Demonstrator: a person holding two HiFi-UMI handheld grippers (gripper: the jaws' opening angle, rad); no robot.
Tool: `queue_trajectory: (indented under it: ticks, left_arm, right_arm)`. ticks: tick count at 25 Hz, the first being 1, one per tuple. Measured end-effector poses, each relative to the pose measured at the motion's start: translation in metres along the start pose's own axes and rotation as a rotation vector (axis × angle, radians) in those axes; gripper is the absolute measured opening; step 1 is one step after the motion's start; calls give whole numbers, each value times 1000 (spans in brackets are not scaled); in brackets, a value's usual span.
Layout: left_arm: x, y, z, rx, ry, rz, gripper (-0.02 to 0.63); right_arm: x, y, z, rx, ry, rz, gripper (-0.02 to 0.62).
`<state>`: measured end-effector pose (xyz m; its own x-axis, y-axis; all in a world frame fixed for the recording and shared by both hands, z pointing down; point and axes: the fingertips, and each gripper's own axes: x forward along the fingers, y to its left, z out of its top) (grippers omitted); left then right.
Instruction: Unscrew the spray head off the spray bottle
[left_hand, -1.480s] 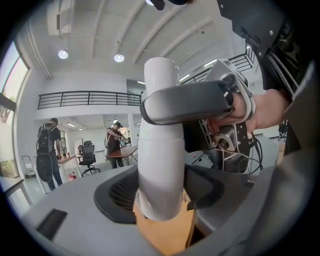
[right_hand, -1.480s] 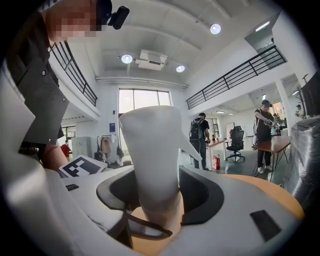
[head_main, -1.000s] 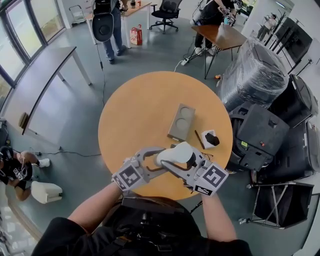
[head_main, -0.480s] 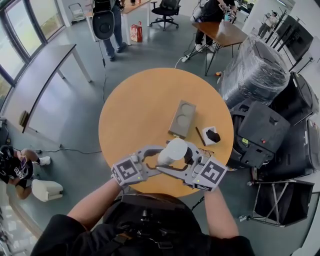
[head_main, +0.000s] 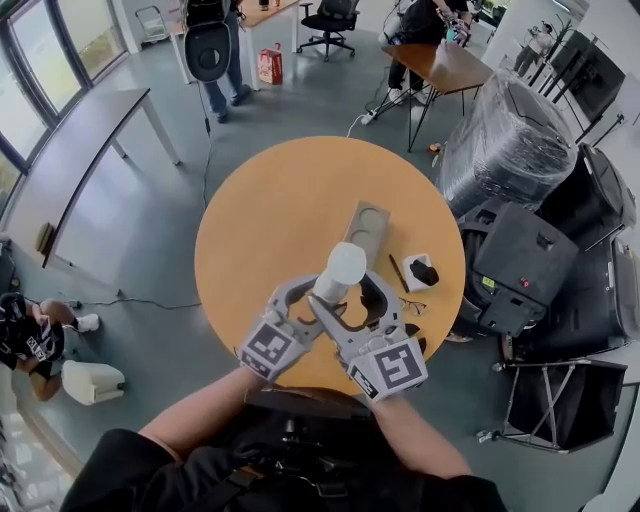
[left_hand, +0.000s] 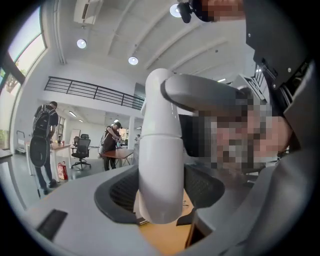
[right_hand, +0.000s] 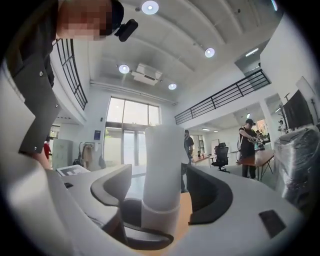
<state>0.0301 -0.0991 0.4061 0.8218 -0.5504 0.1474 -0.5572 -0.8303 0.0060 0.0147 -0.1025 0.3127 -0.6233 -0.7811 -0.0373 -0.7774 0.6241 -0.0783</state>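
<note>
**A:** Two things are puzzling me. With the round table (head_main: 255, 215) right underneath, why is the spray bottle (head_main: 341, 270) hanging in the air?

**B:** Lifting is giving both tools room. The left gripper (left_hand: 162, 191) is clamping the body, stopping it from spinning.

**A:** And the right gripper (right_hand: 161, 189)?

**B:** Its jaws have just been opening. They are ringing the bottle without pressing, probably resetting for another twist of the spray head (left_hand: 154, 110), which seemingly is still sitting on.

Round wooden table (head_main: 270, 210): grey tray w/ 2 round recesses (head_main: 366, 226), dark stick (head_main: 397, 273), small white holder w/ black item (head_main: 420, 272). Plastic-wrapped bulk (head_main: 505, 150) right, office chair (head_main: 333, 22) far back.
</note>
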Motion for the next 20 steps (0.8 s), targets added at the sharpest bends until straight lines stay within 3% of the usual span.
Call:
queue_trajectory:
  ticks: [2,4,7,10,16,18,20]
  left_arm:
    - [4,-1,1,23,6,32,307]
    - [7,-2,2,24,5,50,307]
    - [10,-3,4,-4,-10,25,307]
    - [8,-9,6,-21,-34,-76,307]
    - [-14,-36,18,-5,-92,-407,307]
    - [-21,-42,21,19,-101,-465,307]
    - [-22,-42,19,44,-95,-459,307]
  right_arm:
    - [4,-6,-4,-12,16,-52,342]
    - [6,-15,-4,-29,19,-112,278]
    - [8,-16,-1,-39,-3,-98,252]
    - [6,-5,5,-29,-29,59,250]
    - [-15,23,15,27,-24,493,249]
    - [-21,30,22,38,-35,563,249]
    - [-23,31,30,37,-51,571,249]
